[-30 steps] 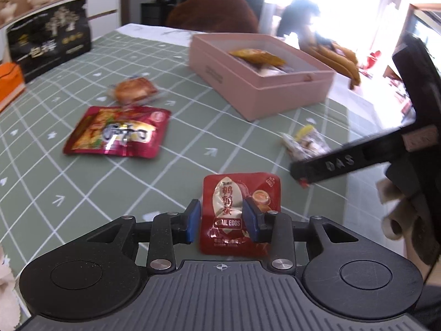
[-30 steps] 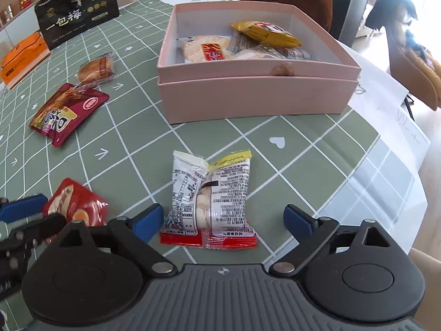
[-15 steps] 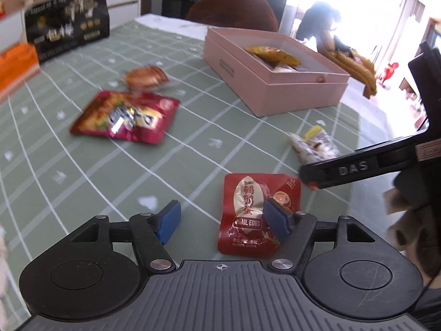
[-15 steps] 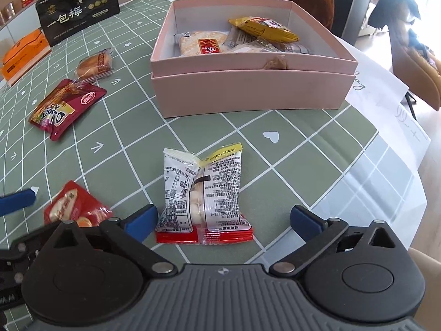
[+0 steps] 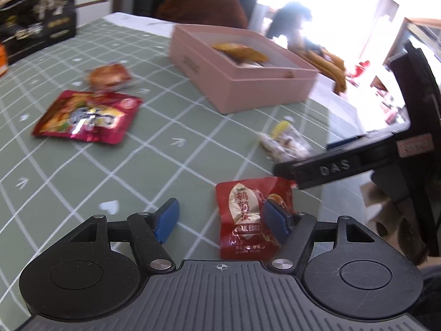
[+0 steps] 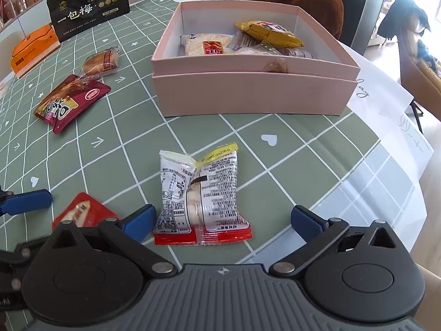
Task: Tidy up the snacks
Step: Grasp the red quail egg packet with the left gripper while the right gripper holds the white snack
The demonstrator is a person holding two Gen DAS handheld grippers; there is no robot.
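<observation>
While both hand-held grippers are gaping empty, the right [image 6: 220, 218] is straddling the white packet [image 6: 199, 195] for pickup; the left [image 5: 220, 218] is framing the red pouch [image 5: 252, 215]. Box [image 6: 253, 93] lying at 12 o'clock on the counter [image 6: 303, 160].

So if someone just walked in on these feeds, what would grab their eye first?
Probably the pink box at the back of the green checked cloth, already holding several snacks. Next, the white packet lying flat between the open right tongs, and the red quail-egg pouch between the open left tongs.
</observation>
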